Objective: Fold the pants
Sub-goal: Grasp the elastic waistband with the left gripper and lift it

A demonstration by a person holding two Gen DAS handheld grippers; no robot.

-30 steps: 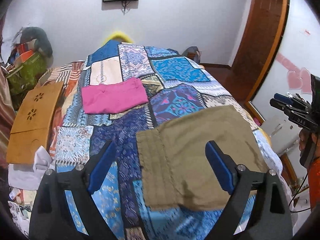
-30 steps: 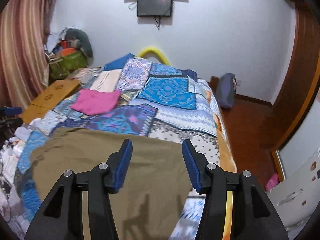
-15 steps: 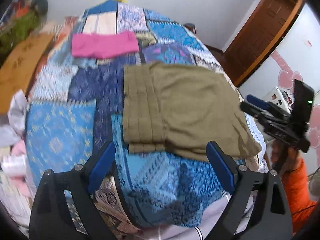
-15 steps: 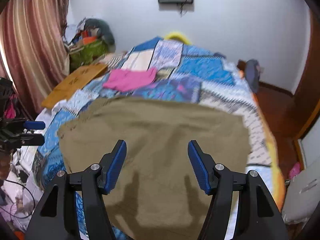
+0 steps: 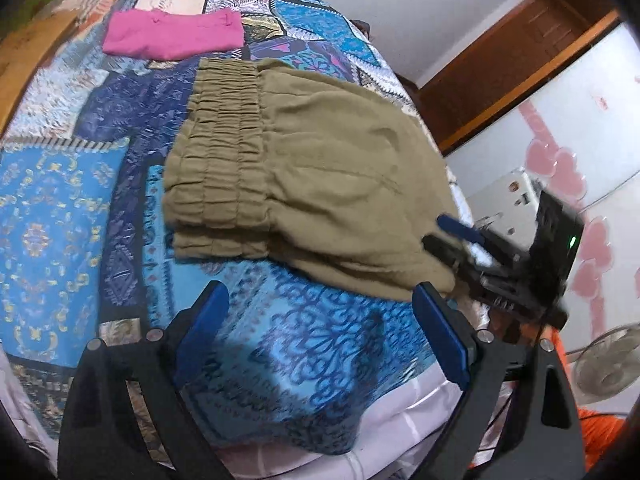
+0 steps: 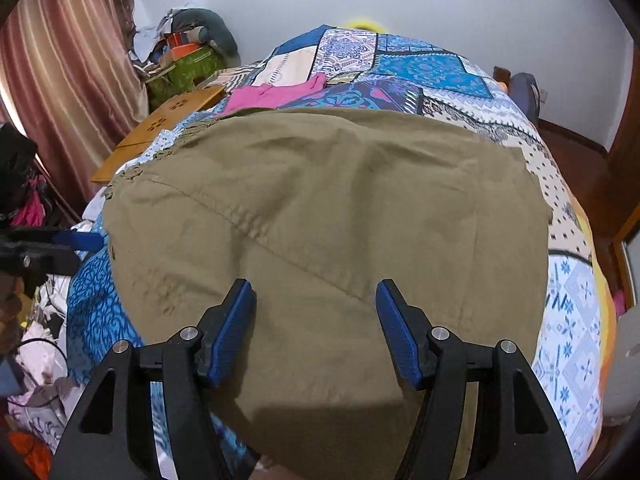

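Note:
Olive-khaki pants [image 5: 304,184] lie folded on the patchwork bedspread [image 5: 60,200], elastic waistband to the left. My left gripper [image 5: 320,328] is open and empty, low over the quilt just short of the pants' near edge. My right gripper [image 6: 316,312] is open and empty, hovering right over the pants [image 6: 328,208] near their hanging end. In the left wrist view the right gripper [image 5: 452,236] shows at the pants' right edge, with a blue fingertip [image 5: 460,229] over the cloth. In the right wrist view a blue fingertip [image 6: 82,240] of the left gripper shows at far left.
A folded pink garment [image 5: 172,34] lies farther up the bed. A wooden lap table [image 6: 168,124] and a pile of bags [image 6: 184,52] stand beside the bed on the left. A curtain [image 6: 68,72] hangs at left. A fan [image 5: 604,364] stands low right.
Both grippers have dropped and moved closer to the pants. The left one has tilted down toward the bed's near edge; the right one has come in over the pants' end.

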